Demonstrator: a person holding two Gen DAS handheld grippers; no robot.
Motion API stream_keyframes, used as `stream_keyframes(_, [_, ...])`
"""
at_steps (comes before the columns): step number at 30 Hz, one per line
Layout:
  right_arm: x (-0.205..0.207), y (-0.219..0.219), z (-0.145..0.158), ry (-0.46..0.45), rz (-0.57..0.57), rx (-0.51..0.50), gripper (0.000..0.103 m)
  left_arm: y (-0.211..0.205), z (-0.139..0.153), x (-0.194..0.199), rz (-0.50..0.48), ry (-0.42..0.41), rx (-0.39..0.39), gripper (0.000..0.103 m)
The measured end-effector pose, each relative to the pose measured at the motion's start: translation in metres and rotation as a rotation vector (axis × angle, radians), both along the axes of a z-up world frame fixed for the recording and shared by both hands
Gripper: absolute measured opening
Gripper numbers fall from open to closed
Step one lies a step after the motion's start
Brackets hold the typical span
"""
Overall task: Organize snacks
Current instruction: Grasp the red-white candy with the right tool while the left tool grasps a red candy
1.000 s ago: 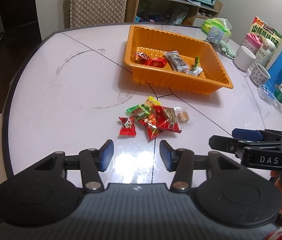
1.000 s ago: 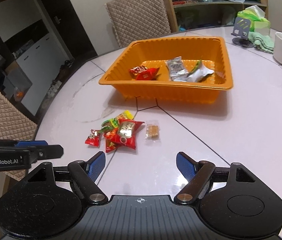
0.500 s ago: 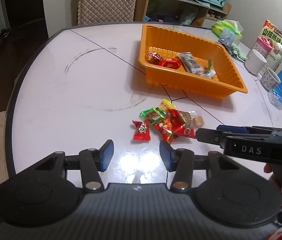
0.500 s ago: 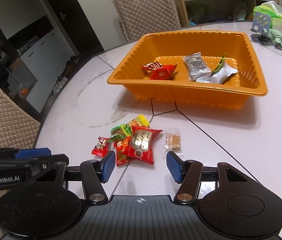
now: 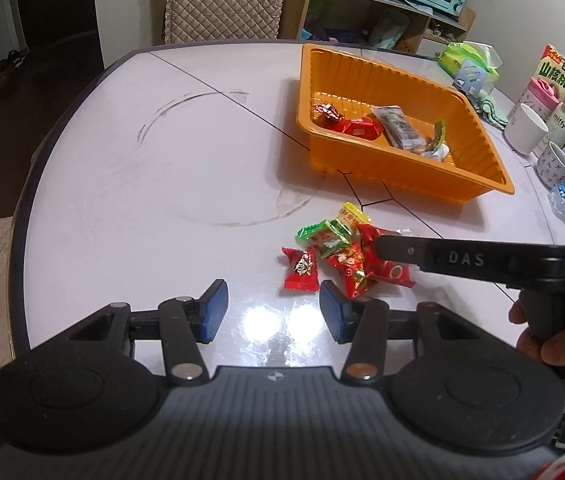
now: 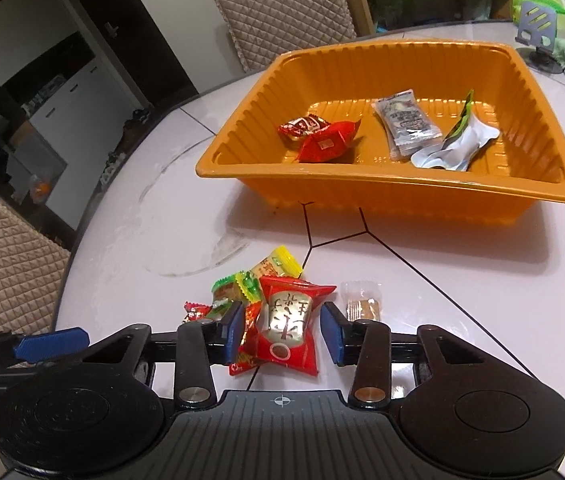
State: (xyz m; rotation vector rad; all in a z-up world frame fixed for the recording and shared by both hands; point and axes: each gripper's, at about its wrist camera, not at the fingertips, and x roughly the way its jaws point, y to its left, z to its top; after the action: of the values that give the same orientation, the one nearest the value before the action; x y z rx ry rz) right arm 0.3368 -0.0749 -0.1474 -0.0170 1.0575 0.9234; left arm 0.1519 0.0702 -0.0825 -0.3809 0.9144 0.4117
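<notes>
In the left wrist view, the far side of the large red packet is covered by the right gripper, and the small clear-wrapped biscuit beside that packet is hidden altogether. Whether the packet is touched by the right gripper's pads cannot be told. The hand is cut off by the picture's edge.

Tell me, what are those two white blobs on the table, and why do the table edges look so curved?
Left wrist view: the blobs are glare from a lamp on the glossy table, between the left gripper fingers. Both views: the fisheye lens bends the table edge; in the right wrist view the orange tray casts a soft shadow toward the camera.
</notes>
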Motion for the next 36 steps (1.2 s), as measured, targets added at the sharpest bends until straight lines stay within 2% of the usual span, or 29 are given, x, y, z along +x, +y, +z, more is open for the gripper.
stream_keyframes(8, [0.003, 0.008, -0.007, 0.01, 0.009, -0.025, 0.037, 0.004, -0.005, 0.003, 0.004, 0.005, -0.011, 0.047])
stream_keyframes(10, [0.003, 0.009, -0.009, 0.011, 0.01, -0.029, 0.035, 0.005, -0.006, 0.004, 0.004, 0.006, -0.012, 0.047])
stream_keyframes(12, [0.004, 0.009, -0.01, 0.011, 0.009, -0.03, 0.026, 0.005, -0.007, 0.005, 0.0, 0.005, -0.013, 0.047])
stream_keyframes(15, [0.005, 0.007, -0.01, 0.005, 0.008, -0.019, 0.023, 0.004, -0.008, 0.007, -0.006, 0.006, -0.012, 0.046])
stream_keyframes(25, [0.007, -0.012, 0.006, -0.001, -0.023, 0.033, 0.022, -0.002, -0.02, 0.023, -0.051, 0.013, -0.005, 0.046])
stream_keyframes(33, [0.008, -0.031, 0.015, -0.012, -0.049, 0.037, 0.022, -0.003, -0.034, 0.043, -0.079, 0.022, 0.007, 0.046])
stream_keyframes(36, [0.011, -0.038, 0.014, -0.002, -0.068, 0.037, 0.022, -0.005, -0.04, 0.05, -0.099, 0.039, 0.021, 0.04])
